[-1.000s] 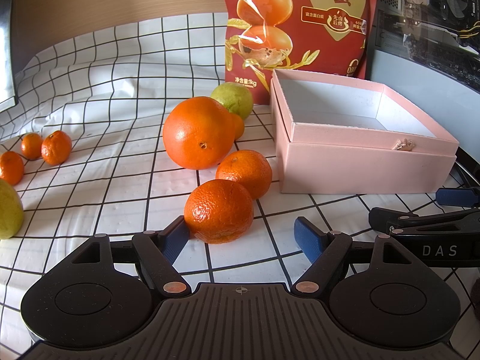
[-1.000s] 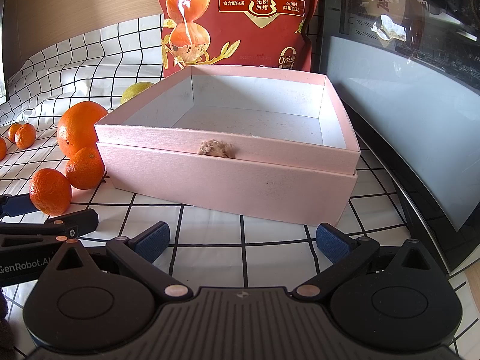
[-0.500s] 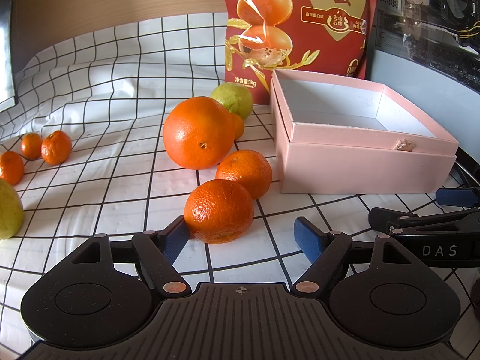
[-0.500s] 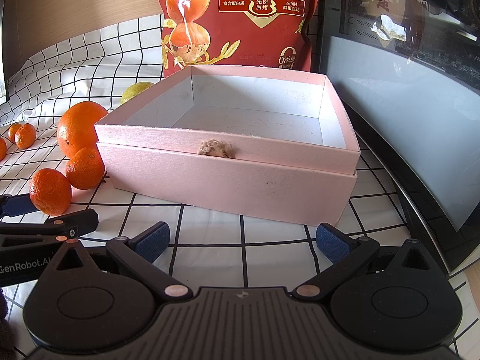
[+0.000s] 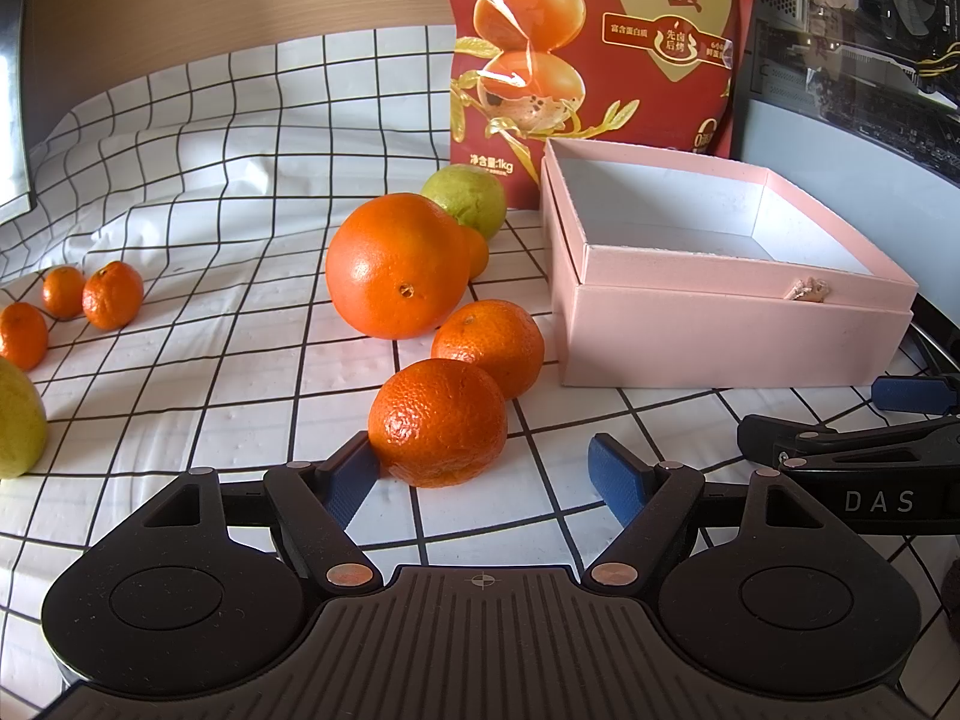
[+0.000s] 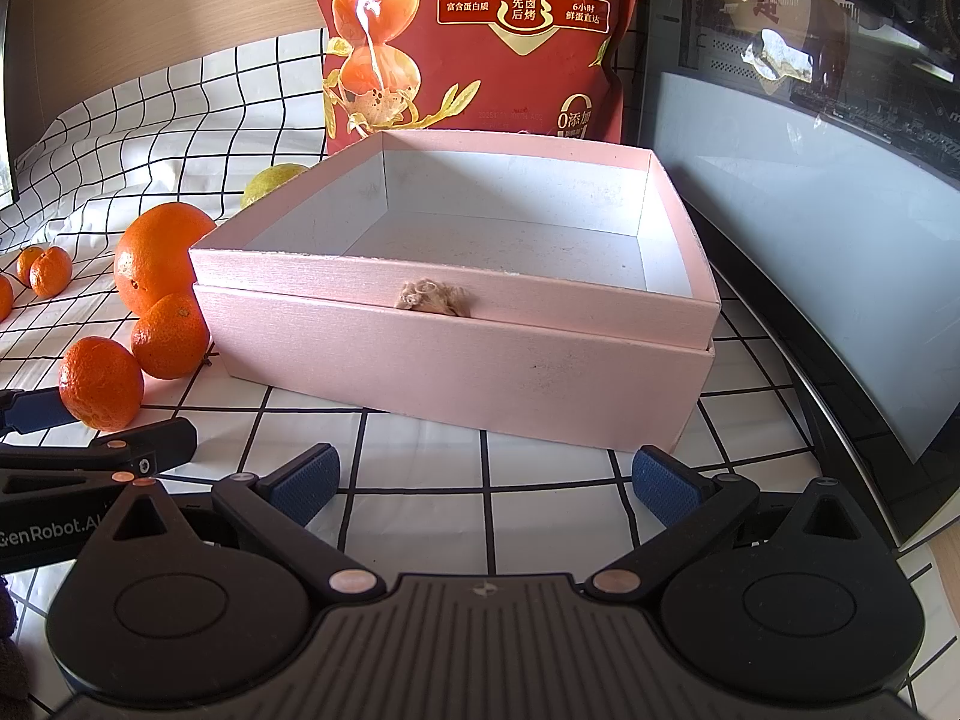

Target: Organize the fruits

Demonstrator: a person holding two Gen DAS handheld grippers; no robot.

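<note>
My left gripper (image 5: 486, 471) is open just short of a small mandarin (image 5: 438, 422), whose left side is close to the left finger. A second mandarin (image 5: 489, 343), a large orange (image 5: 396, 264) and a green fruit (image 5: 465, 198) lie behind it. The open, empty pink box (image 5: 720, 324) stands to the right. My right gripper (image 6: 486, 480) is open and empty in front of the pink box (image 6: 456, 354). The same mandarins (image 6: 102, 381) and large orange (image 6: 156, 255) show at its left.
Several small mandarins (image 5: 111, 294) and a yellow-green fruit (image 5: 15, 420) lie far left on the checked cloth (image 5: 210, 210). A red snack bag (image 5: 600, 42) stands behind the box. A dark computer case (image 6: 810, 180) bounds the right side.
</note>
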